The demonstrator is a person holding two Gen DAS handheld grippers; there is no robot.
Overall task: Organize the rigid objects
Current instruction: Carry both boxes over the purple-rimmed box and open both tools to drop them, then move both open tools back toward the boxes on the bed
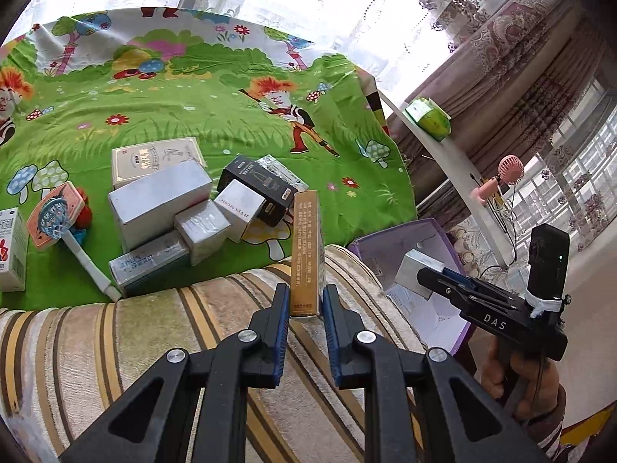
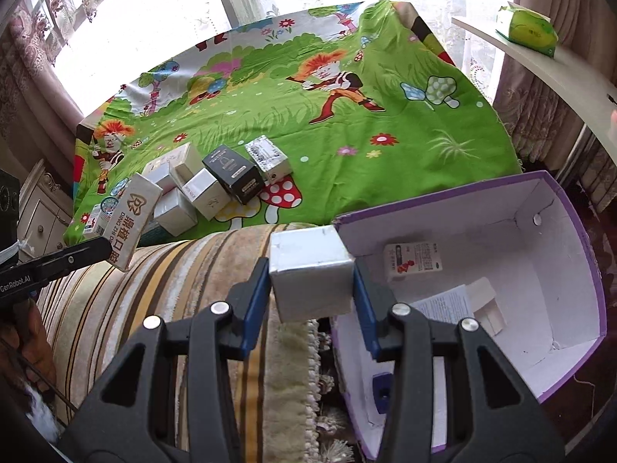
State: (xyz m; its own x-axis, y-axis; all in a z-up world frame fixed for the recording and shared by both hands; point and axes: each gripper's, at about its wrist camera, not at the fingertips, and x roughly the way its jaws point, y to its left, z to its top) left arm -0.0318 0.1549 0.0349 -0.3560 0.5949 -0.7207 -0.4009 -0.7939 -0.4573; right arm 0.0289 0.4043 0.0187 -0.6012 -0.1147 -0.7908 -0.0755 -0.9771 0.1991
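The left tool (image 1: 305,310) is clamped on a thin gold box (image 1: 306,254), gripped low on its narrow faces so it stands on end, lower centre of the left view. The right tool (image 2: 312,285) pinches a silver box (image 2: 311,272) across its 2 side faces, centre of the right view, just at the near left corner of the open purple box (image 2: 586,270). Both loads seem headed there, judging by the red-and-white carton (image 2: 414,260) already lying inside.

The remaining boxes (image 1: 185,208) sit clustered on the green bedsheet (image 1: 216,115), centre left, apart from both tools. A striped sofa back (image 1: 135,332) lies between the bed and the purple box, so each carry has to clear its top edge. The purple box's rim faces up, with bare floor at its right and lower parts: enough room for both boxes, I judge. The toy hoop (image 1: 54,216) at far left lies out of the way.
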